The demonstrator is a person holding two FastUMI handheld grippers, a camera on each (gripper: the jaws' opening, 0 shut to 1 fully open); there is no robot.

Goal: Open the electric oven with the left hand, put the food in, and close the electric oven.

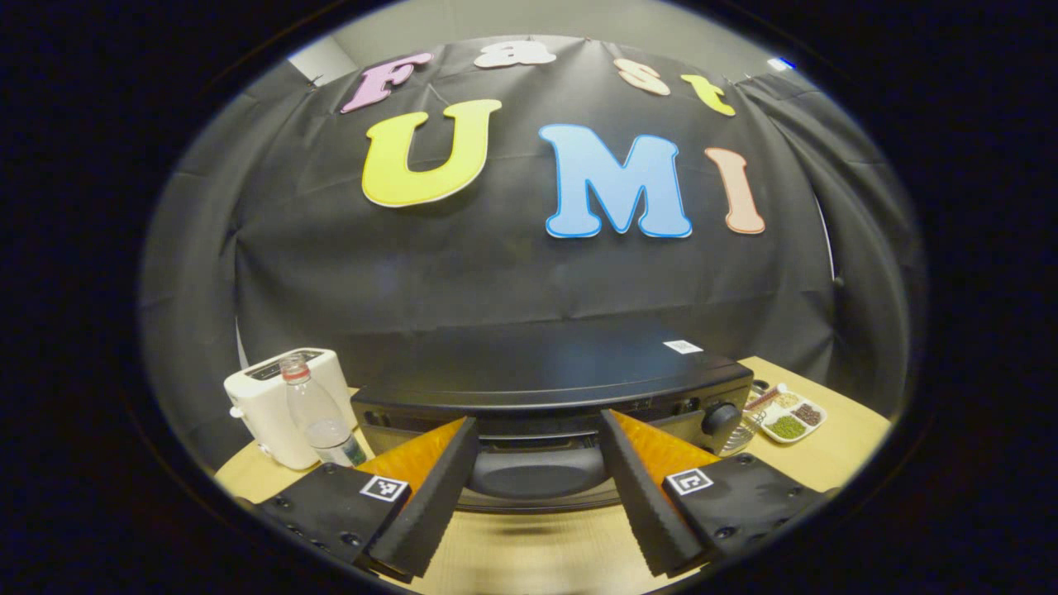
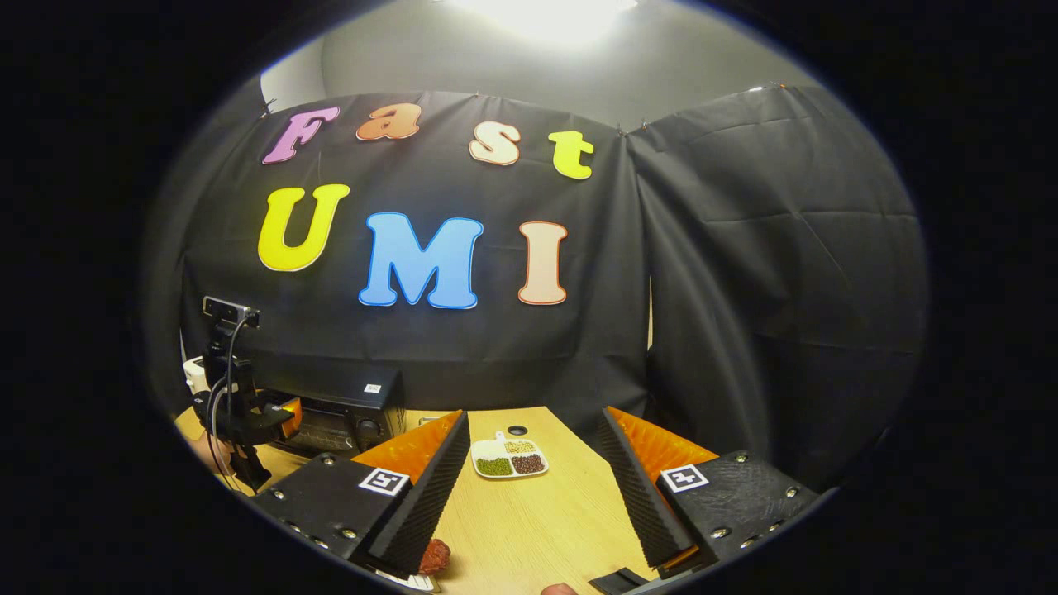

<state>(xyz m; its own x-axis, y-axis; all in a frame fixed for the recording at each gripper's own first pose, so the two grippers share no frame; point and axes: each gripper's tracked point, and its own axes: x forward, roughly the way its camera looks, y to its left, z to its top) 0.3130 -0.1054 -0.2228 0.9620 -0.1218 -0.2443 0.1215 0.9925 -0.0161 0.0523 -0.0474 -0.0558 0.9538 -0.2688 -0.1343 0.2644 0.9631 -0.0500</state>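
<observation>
**Two grippers spread wide, oven door closed**

Left gripper view: the left gripper [image 1: 537, 487] sits close in front of the black electric oven [image 1: 550, 380], its two fingers spread wide apart with nothing between them. The oven's dark door handle [image 1: 537, 473] lies in the gap between the fingertips, and the door looks closed. A round control knob [image 1: 721, 417] sits at the oven's right end. Left of the oven stands a white toaster [image 1: 277, 401], with a clear plastic bottle [image 1: 321, 413] just in front of it. To the right, on the wooden table [image 1: 826, 446], lies a white divided dish [image 1: 792, 417] holding green, brown and pale grains.

Right gripper view: the right gripper [image 2: 533, 487] hangs above the table [image 2: 537, 512], fingers likewise spread wide and empty. The divided dish [image 2: 508, 457] lies beyond the fingertips. A reddish-brown piece of food [image 2: 435, 555] rests on the table just by the left finger, at the lower edge. Farther left, the other gripper [image 2: 240, 409], cabled and topped by a small camera, is held right before the oven [image 2: 343, 409].
</observation>
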